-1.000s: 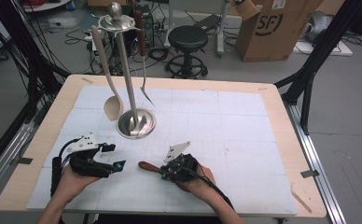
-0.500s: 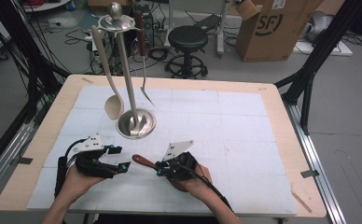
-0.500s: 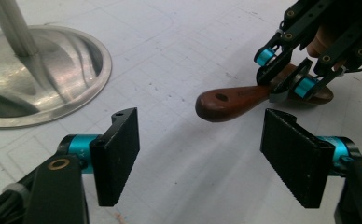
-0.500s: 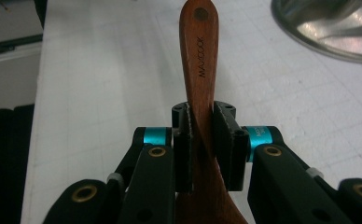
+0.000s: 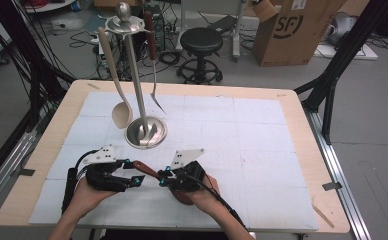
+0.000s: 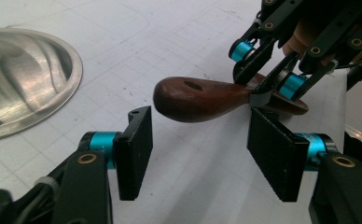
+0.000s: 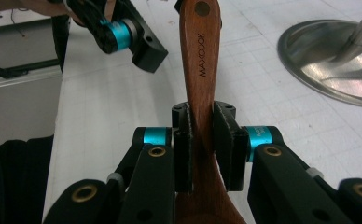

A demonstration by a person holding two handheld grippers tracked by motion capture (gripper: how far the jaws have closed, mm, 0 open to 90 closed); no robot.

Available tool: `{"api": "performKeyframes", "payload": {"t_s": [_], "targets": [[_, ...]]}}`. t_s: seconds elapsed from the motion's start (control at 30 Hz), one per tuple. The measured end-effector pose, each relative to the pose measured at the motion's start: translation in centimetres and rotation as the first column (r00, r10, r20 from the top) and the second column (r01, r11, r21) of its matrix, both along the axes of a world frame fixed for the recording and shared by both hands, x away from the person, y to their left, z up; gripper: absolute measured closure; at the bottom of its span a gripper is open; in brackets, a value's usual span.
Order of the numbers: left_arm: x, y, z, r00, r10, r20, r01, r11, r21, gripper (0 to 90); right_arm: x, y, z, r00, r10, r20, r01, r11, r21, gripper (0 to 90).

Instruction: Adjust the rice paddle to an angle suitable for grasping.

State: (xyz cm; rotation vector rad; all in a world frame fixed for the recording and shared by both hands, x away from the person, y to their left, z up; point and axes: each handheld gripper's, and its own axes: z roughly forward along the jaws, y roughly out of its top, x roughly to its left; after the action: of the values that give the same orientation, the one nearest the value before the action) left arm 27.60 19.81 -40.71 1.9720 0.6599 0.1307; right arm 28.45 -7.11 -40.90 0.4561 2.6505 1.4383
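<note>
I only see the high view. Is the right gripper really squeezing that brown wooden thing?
Observer: Yes. In the right gripper view, the right gripper pinches the wooden utensil at its neck, with both pads touching.
Operator: Any writing on it?
Observer: The handle reads MAXCOOK, with a hole near its end.
Operator: Has the left gripper got it too?
Observer: No. The left gripper has just been closing, but the handle end lies ahead of its pads, untouched.

Wooden table (image 5: 302,130), pale rim, standing on a grey floor. A white gridded mat (image 5: 232,135) covers most of the top, leaving a bare border all round. The round steel base of the utensil stand (image 5: 146,132) sits on the mat, left of centre, toward the far side.
</note>
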Motion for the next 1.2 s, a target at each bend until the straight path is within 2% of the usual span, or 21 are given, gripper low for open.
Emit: {"api": "performKeyframes", "payload": {"t_s": [0.07,0.2,0.37,0.5,0.57,0.63,0.77,0.87,0.97,1.0,1.1,1.13,1.2], "targets": [[0.0,0.0,0.1,0.9999,-0.010,0.005,0.010,0.9999,-0.001,43.6,0.0,0.1,0.0,1.0000,0.002,0.005,-0.002,0.9999,0.014,78.3],[-0.1,-0.1,0.2,0.9999,-0.013,0.008,0.013,0.9999,-0.010,45.7,0.1,0.4,0.0,1.0000,0.001,0.009,-0.001,0.9999,0.012,78.2],[-0.1,-0.1,0.2,0.9999,-0.009,0.011,0.009,0.9999,-0.007,45.7,0.1,0.4,-0.1,1.0000,-0.008,-0.004,0.008,0.9998,0.020,77.6],[-0.1,-0.1,0.3,0.9998,-0.013,0.014,0.013,0.9998,-0.012,45.5,0.2,0.5,-0.1,0.9999,-0.002,-0.016,0.003,0.9999,0.017,72.5],[-0.2,-0.1,0.3,0.9998,-0.013,0.015,0.013,0.9998,-0.012,45.3,0.5,0.6,-0.2,0.9988,0.014,-0.046,-0.014,0.9998,0.011,66.0],[-0.2,-0.1,0.4,0.9997,-0.015,0.018,0.015,0.9998,-0.011,45.3,0.8,0.6,-0.3,0.9972,0.017,-0.073,-0.017,0.9998,0.006,64.9],[-0.2,-0.2,0.5,0.9995,-0.020,0.026,0.020,0.9997,-0.015,45.0,1.5,0.8,-0.5,0.9866,0.036,-0.159,-0.037,0.9993,-0.003,61.3],[-0.3,-0.2,0.6,0.9992,-0.025,0.031,0.025,0.9995,-0.021,44.7,2.0,1.1,-0.6,0.9782,0.051,-0.201,-0.052,0.9986,-0.001,63.2],[-0.3,-0.2,0.7,0.9990,-0.028,0.034,0.029,0.9994,-0.020,44.5,2.2,1.2,-0.6,0.9698,0.063,-0.236,-0.063,0.9980,0.006,70.9],[-0.3,-0.1,0.7,0.9989,-0.030,0.037,0.031,0.9993,-0.020,44.4,2.2,1.2,-0.6,0.9697,0.068,-0.235,-0.067,0.9977,0.011,73.8],[-0.4,-0.1,0.8,0.9989,-0.025,0.040,0.026,0.9993,-0.026,43.4,2.4,1.1,-0.5,0.9673,0.070,-0.244,-0.069,0.9975,0.016,74.6],[-0.3,0.0,0.8,0.9988,-0.021,0.044,0.022,0.9995,-0.024,41.8,2.4,1.1,-0.5,0.9700,0.066,-0.234,-0.064,0.9978,0.014,75.2],[-0.3,0.1,0.8,0.9990,-0.009,0.043,0.010,0.9995,-0.030,37.9,2.4,1.0,-0.3,0.9699,0.063,-0.235,-0.058,0.9980,0.025,75.6]]}}
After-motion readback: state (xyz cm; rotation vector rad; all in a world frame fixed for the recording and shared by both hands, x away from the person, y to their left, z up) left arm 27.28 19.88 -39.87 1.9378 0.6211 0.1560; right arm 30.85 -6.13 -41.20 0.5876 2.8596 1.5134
